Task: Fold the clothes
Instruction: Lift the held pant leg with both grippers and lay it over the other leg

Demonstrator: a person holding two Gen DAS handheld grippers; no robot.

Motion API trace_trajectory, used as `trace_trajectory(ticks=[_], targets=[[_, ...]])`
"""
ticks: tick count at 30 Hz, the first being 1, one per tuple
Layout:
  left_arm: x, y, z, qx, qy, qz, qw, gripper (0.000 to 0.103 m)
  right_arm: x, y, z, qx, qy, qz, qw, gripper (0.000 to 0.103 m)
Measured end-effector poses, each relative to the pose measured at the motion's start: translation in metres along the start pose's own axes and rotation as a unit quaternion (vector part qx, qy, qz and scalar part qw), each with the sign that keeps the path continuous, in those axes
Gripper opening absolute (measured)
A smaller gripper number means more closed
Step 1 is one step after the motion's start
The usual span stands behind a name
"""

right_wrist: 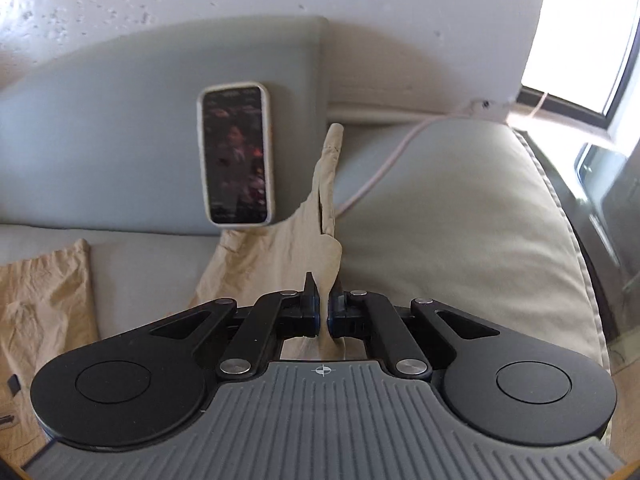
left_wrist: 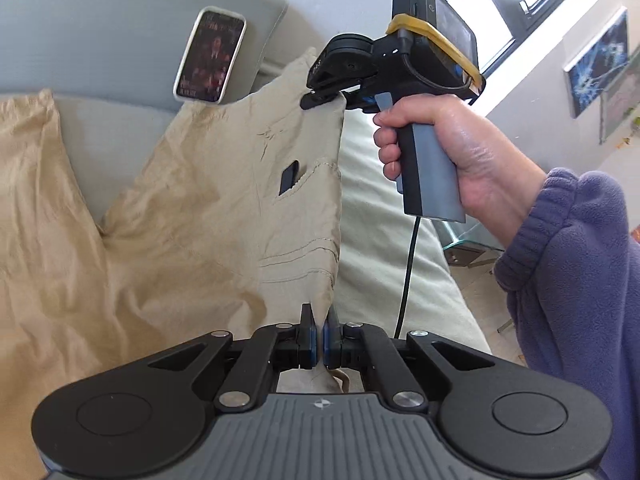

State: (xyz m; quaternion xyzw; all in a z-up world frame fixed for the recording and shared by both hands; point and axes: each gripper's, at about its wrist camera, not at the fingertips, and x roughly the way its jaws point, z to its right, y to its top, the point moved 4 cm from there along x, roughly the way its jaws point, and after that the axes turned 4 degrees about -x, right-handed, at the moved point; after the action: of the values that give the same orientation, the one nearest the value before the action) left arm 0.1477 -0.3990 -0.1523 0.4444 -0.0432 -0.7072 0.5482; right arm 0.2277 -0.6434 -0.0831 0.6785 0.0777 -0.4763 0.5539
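Trousers hang stretched between both claws; left claw pinches the near edge, right claw the far corner; their lower part is cut off.

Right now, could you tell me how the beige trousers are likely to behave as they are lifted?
The beige trousers will probably drape limply: the fabric sags and creases between the left tool and right tool. They seem light, hanging from thin pinches.

Purple fleece sleeve, ribbed cuff

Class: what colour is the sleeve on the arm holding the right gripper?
Purple sleeve, behind the right gripper; left wrist view shows it.
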Motion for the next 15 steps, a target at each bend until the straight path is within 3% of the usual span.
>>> trace_trajectory(ticks=[3,7,15], targets=[[-0.046,0.001,-0.028,-0.050,-0.002,0.021,0.9985,0.001,-0.027,0.015,-0.032,-0.009,0.041,0.020,0.999,0.003],[-0.094,-0.015,-0.061,-0.112,0.004,0.043,0.9927,0.001,-0.045,0.022,-0.105,-0.030,0.094,0.020,0.995,0.003],[-0.143,-0.058,-0.149,-0.233,0.052,0.050,0.9697,0.001,-0.014,-0.024,-0.283,-0.116,0.142,-0.055,0.982,0.003]])
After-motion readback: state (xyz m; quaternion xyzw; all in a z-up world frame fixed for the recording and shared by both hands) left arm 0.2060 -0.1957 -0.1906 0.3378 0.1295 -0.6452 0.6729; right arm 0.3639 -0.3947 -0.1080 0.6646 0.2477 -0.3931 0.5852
